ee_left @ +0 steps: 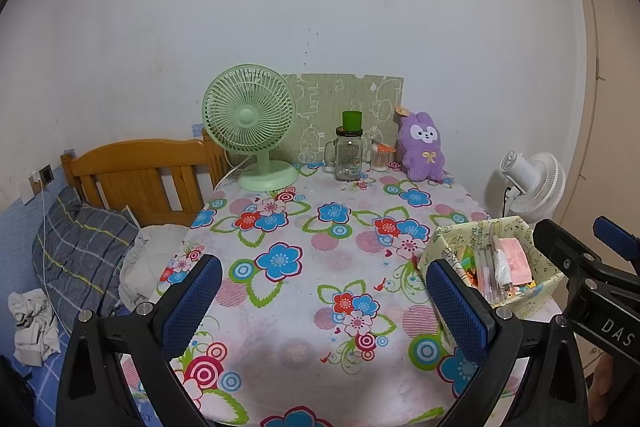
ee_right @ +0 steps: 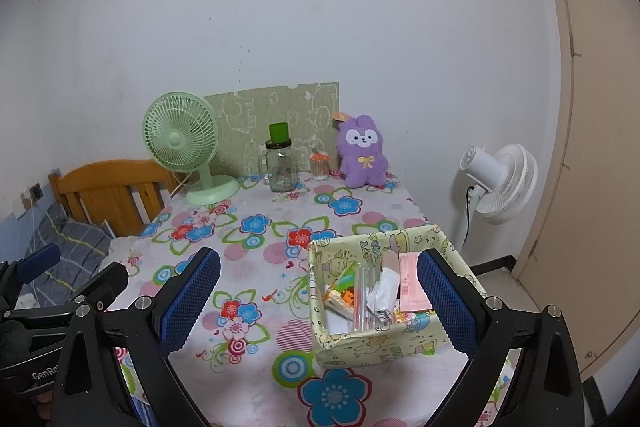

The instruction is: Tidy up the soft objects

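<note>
The plush (ee_left: 424,149) sits at the table's (ee_left: 320,291) far edge, well apart from both wide-open, empty grippers (ee_left: 324,303) (ee_right: 318,301); it seems upright.

We cannot read the label on the glass jar (ee_left: 347,159), too small in both views. The box (ee_right: 360,345) hides its lower contents (loose papers, straws) behind its near wall. At lower right in the left wrist view, the right gripper (ee_left: 600,267) is cut off by the edge.
</note>
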Demonstrator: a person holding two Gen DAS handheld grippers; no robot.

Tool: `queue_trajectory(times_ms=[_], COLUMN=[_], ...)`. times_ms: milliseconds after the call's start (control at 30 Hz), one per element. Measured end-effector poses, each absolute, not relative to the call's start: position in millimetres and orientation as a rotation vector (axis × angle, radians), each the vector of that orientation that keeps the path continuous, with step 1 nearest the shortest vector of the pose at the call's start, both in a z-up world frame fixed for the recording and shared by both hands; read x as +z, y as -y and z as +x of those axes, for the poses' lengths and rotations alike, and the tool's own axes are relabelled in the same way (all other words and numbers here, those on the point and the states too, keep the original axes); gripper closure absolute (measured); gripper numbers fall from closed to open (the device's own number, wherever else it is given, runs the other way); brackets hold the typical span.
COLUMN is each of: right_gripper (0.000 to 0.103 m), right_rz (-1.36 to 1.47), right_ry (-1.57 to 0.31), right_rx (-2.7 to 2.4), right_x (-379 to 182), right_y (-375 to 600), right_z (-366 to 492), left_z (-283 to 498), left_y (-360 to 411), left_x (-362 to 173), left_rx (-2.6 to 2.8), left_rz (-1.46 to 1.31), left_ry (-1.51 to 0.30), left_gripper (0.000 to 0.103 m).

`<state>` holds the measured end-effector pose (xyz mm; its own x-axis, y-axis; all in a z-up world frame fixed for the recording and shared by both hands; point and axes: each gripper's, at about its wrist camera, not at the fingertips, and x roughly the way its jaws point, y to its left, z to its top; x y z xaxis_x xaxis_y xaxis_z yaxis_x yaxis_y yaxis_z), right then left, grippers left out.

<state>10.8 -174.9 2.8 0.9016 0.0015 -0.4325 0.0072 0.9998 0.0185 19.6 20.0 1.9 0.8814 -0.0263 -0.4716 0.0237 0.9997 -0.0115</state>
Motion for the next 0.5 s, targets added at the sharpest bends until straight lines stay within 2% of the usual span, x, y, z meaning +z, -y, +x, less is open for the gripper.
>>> queue_trajectory(times_ms=[500], right_gripper=[0.003], right_rz=[0.022], right_ry=[-0.461], right_rx=[-0.004], right_x=[0.0], right_y=[174.7], right_z=[16.9], left_z=[23.9], left_y=[-20.4], left_x=[-4.4], left_rx=[-0.023], left_rz=[0.001], left_ry=[-0.507], left_gripper=[0.0])
